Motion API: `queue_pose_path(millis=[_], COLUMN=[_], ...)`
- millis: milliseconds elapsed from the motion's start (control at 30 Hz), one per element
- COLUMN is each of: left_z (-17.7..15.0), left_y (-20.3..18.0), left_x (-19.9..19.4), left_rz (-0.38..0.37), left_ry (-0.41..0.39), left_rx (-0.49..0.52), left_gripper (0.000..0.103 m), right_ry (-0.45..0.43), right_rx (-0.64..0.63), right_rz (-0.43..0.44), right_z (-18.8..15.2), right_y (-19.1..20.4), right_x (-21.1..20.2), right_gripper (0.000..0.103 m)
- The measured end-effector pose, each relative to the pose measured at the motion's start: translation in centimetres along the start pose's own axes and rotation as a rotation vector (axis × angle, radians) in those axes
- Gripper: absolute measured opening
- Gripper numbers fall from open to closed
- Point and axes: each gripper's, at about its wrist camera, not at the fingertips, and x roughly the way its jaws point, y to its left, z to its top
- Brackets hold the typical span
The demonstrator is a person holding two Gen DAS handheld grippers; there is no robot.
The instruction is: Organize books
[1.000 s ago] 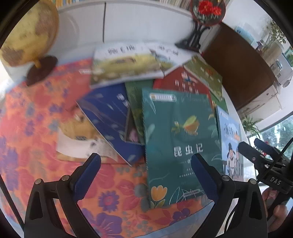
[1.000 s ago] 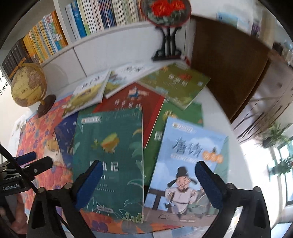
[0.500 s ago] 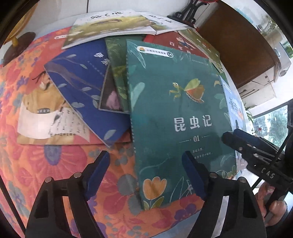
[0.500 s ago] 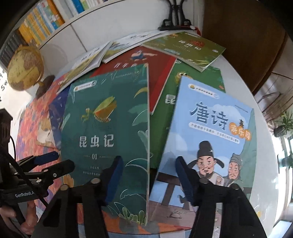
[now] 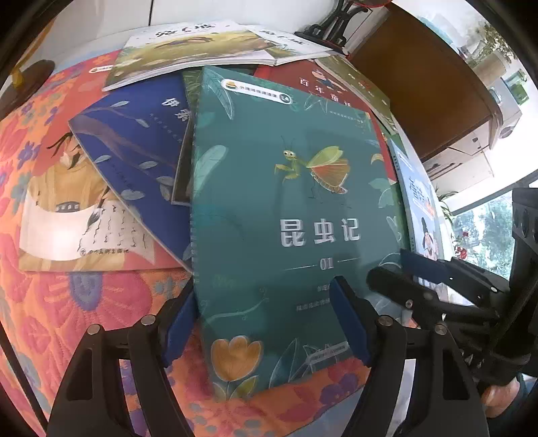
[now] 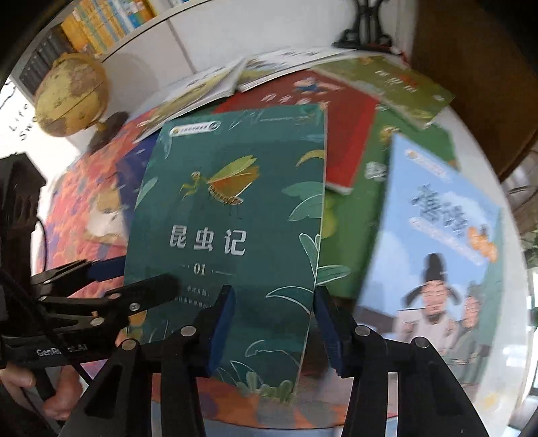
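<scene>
Green insect book point(image 5: 289, 215) lies atop the book pile on floral cloth point(image 5: 101, 302). Left gripper point(image 5: 265, 331) spread wide across its near-left corner; right gripper point(image 6: 274, 331) spread across its right edge, neither clamped.

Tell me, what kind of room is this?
Probably a study or reading room at home: a bookshelf packed with books, a globe, and picture books like the green insect book spread on a table.

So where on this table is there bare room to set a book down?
There is bare floral cloth at the near left, bordered by the orange book and the teal book. A strip of white tabletop shows past the light-blue book at the right edge. The centre and back are crowded, with covers overlapping.
</scene>
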Motion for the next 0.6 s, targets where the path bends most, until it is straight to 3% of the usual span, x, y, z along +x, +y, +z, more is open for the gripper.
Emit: queue_pose_path(millis=[133, 333, 600], left_z=[-0.3, -0.3, -0.5], left_y=[0.7, 0.9, 0.0], left_x=[-0.5, -0.7, -5.4], left_rz=[-0.036, -0.071, -0.26], left_ry=[-0.001, -0.007, -0.13], left_rx=[-0.019, -0.041, -0.069], left_gripper=[0.074, 0.073, 0.072], right_ry=[-0.012, -0.01, 0.011], right_rx=[-0.049, -0.004, 0.004], right_rz=[-0.015, 0.029, 0.09], right_z=[0.0, 0.1, -0.5], right_y=[1.3, 0.2, 0.2], right_x=[0.1, 0.8, 1.6], right_gripper=[0.05, 0.052, 0.055])
